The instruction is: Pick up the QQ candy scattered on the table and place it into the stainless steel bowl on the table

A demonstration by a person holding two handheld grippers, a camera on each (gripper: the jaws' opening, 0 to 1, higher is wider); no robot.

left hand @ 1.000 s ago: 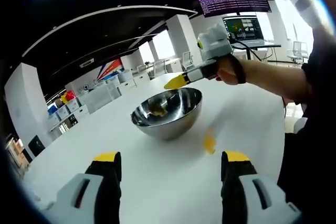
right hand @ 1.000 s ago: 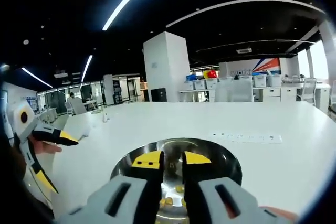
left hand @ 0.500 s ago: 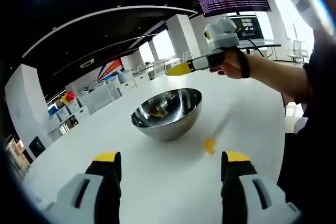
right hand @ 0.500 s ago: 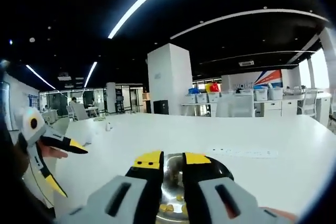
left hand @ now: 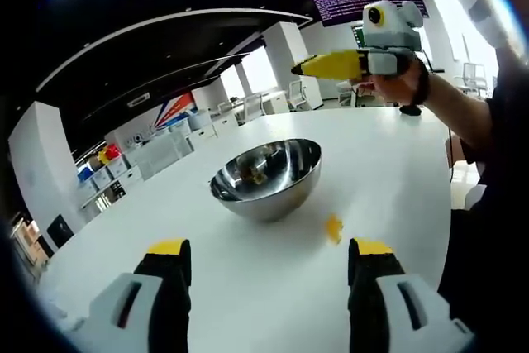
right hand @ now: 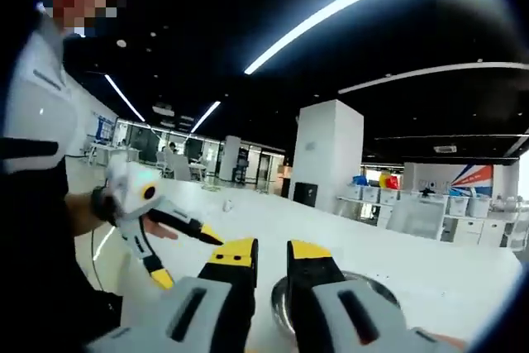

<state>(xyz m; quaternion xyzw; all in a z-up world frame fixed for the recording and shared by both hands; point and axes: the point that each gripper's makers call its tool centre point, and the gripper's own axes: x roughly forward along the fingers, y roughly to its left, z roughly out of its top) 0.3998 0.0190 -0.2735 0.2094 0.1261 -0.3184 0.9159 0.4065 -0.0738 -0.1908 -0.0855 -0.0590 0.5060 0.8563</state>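
Stainless steel bowl [left hand: 266,178]: holds several candies. QQ candy [left hand: 333,227]: one, on table [left hand: 248,287] just beside bowl. Left gripper [left hand: 269,255]: wide, empty. Right gripper [right hand: 269,252]: narrow, seemingly empty, above bowl. Next likely: grasp remaining candy.

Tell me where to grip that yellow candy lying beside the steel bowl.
The candy is a small low lump lying flat on the white table, apart from the bowl. Come from above with the open left gripper and pinch across its narrow sides.
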